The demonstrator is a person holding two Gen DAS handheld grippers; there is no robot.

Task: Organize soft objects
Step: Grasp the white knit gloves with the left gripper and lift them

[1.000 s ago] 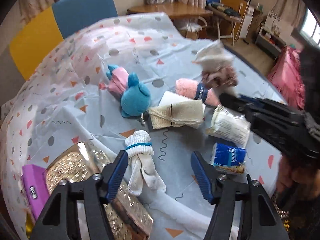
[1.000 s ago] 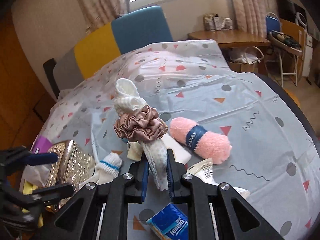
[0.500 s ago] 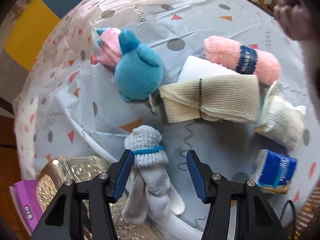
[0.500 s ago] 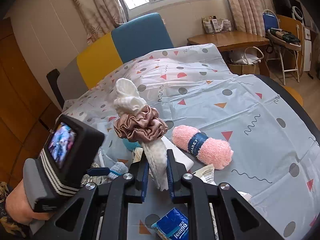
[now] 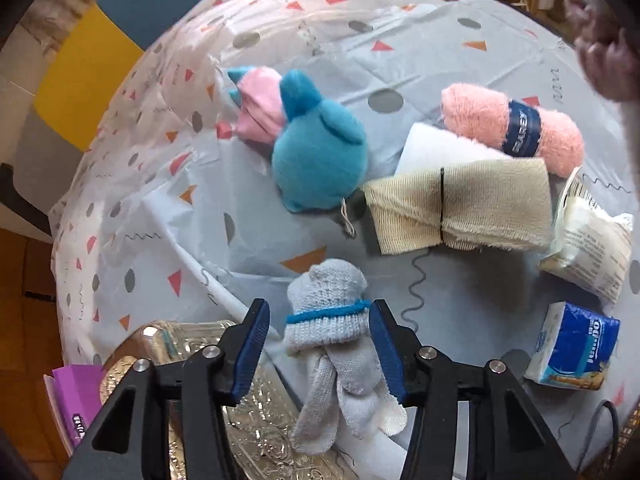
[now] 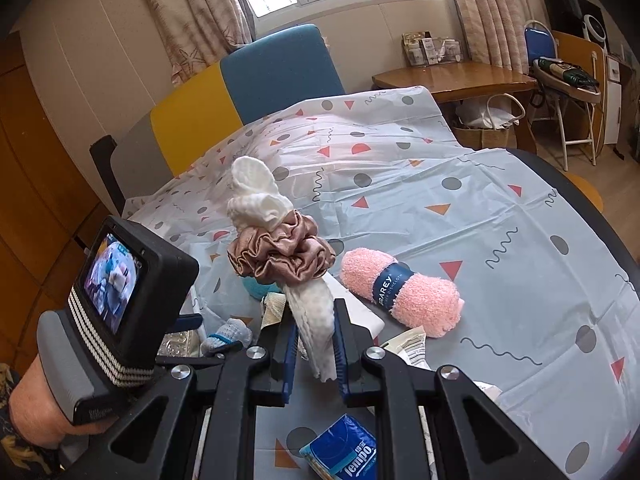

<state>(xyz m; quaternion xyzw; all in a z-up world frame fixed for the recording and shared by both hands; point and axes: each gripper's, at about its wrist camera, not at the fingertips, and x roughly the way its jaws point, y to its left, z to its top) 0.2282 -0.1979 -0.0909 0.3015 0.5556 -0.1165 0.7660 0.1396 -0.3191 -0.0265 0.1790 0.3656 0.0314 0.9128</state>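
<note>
Grey ribbed knit, banded in blue at the cuff, makes up the rolled sock bundle lying on the counter between the blue-padded fingers of the left gripper. Those fingers have just been closing; the right pad is at the cuff's edge, the left one still clear of it. The counter wears a glossy plastic cloth printed with triangles, dots and squiggles. The right gripper is clamped tight on a waffle-textured white cloth ringed by a shiny brown satin scrunchie. Beyond the sock lie a fleecy blue plush toy, a coarse beige woven cloth tied with a black band, and a fuzzy pink dishcloth roll labelled "BAREY". To the right sits a blue "Tempo" tissue pack. An embossed gold box sits nearest left.
</note>
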